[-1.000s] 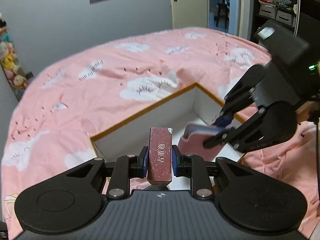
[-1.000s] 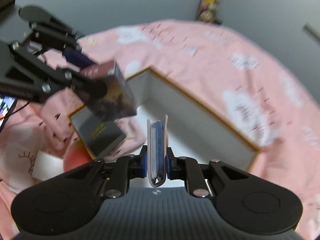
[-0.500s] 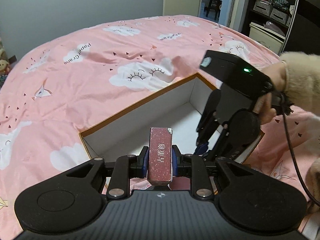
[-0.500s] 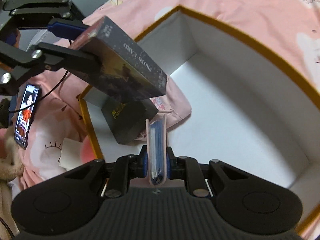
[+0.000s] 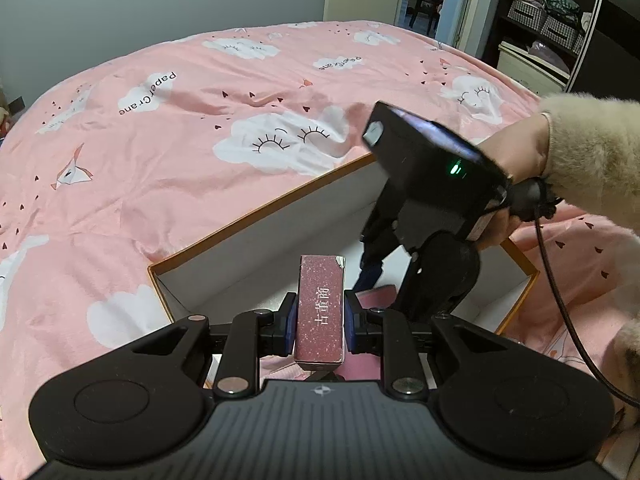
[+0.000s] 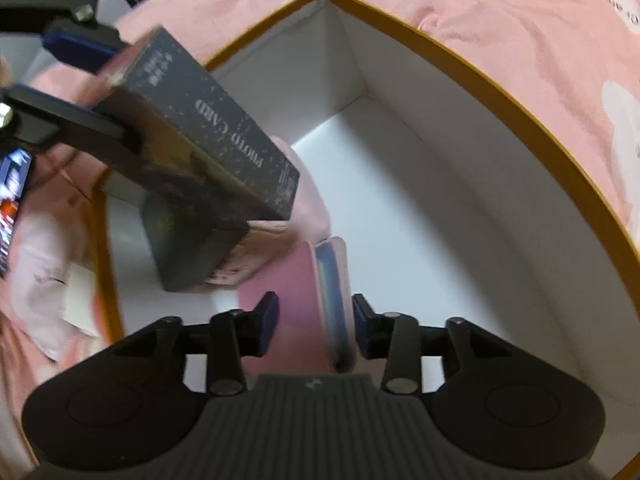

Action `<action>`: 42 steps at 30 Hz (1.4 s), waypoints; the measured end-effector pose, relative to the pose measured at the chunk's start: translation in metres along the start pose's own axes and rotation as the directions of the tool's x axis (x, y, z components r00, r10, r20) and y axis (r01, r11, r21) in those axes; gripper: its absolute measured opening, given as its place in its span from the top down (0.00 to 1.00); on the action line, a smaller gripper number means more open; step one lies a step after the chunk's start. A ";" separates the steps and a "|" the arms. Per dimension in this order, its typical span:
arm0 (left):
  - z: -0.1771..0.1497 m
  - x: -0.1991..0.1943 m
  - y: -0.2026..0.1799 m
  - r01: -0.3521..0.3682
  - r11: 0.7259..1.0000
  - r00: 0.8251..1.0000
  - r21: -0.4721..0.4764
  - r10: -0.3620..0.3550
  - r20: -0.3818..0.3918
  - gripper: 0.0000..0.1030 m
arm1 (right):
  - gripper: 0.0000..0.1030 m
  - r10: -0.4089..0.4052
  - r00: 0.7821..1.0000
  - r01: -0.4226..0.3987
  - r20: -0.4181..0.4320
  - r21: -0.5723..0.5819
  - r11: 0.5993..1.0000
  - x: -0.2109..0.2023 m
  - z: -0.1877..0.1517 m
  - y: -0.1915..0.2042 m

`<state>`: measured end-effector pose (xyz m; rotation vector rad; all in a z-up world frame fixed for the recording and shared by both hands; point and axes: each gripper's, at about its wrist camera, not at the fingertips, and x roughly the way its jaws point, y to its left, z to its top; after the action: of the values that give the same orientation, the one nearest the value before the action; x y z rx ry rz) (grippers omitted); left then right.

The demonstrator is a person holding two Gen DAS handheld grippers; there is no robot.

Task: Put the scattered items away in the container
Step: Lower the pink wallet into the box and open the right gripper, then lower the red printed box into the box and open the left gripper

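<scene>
**Pink bed, white box, two claws over it**

Pink cotton covers the bed (image 5: 168,168); it has white clouds with closed eyes, and on one cloud at the left the words "PaperCrane" can be read. On the bed stands the container, a white box with an orange rim (image 5: 256,210), open at the top.

In the left wrist view, the left claw (image 5: 320,320) is clamped on a narrow card box (image 5: 322,308). Its end face is dark pink with speckles and carries three Chinese characters in white, written from top to bottom. In the right wrist view the same card box (image 6: 208,136) shows its long dark side, where "PHOTO CARD" is printed in pale letters; the smaller print beside it is too blurred to read. The card box hangs above the left part of the container (image 6: 460,76). Under it, inside the container, a dark box (image 6: 192,248) lies on a pink pouch (image 6: 276,232).

Further right, the right claw (image 6: 316,320) points steeply down into the container, and its jaws are opening. Between them stands a thin pink wallet (image 6: 332,280) with a blue inner edge, close to the right pad; the left pad is clear of it. A hand with a fluffy cream sleeve (image 5: 592,152) holds this claw (image 5: 384,276), and a green light glows on its housing.

At the far left edge a phone (image 6: 12,196) with a lit screen lies on the bed.
</scene>
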<state>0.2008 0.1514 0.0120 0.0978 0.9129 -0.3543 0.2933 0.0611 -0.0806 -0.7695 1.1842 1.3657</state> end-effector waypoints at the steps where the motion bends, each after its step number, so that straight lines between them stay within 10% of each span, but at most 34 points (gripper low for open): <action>1: 0.000 0.001 0.000 -0.001 1.000 1.000 0.000 0.001 -0.002 0.75 | 0.50 -0.012 1.000 0.011 -0.010 -0.012 1.000 0.004 0.001 0.001; 11: -0.001 0.001 0.003 -0.002 1.000 1.000 -0.010 0.002 -0.015 0.74 | 0.38 -0.128 0.991 0.123 -0.030 -0.121 0.985 0.020 0.011 0.018; 19: -0.002 0.006 0.002 0.024 1.000 0.999 0.004 -0.023 -0.031 0.74 | 0.60 -0.080 0.996 0.075 -0.027 -0.163 0.984 0.019 0.006 0.032; 29: -0.001 0.012 -0.008 0.098 0.995 0.993 0.036 -0.095 -0.065 0.74 | 0.59 -0.116 0.992 0.123 0.041 -0.328 0.937 0.017 -0.003 0.062; 42: 0.004 0.059 -0.025 0.273 0.956 0.945 0.105 -0.246 -0.214 0.75 | 0.58 -0.107 0.993 0.119 0.054 -0.379 0.918 -0.027 -0.040 0.086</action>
<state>0.2279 0.1119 -0.0306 0.1375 1.1033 -0.6611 0.2075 0.0253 -0.0478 -1.0704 0.8405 1.5260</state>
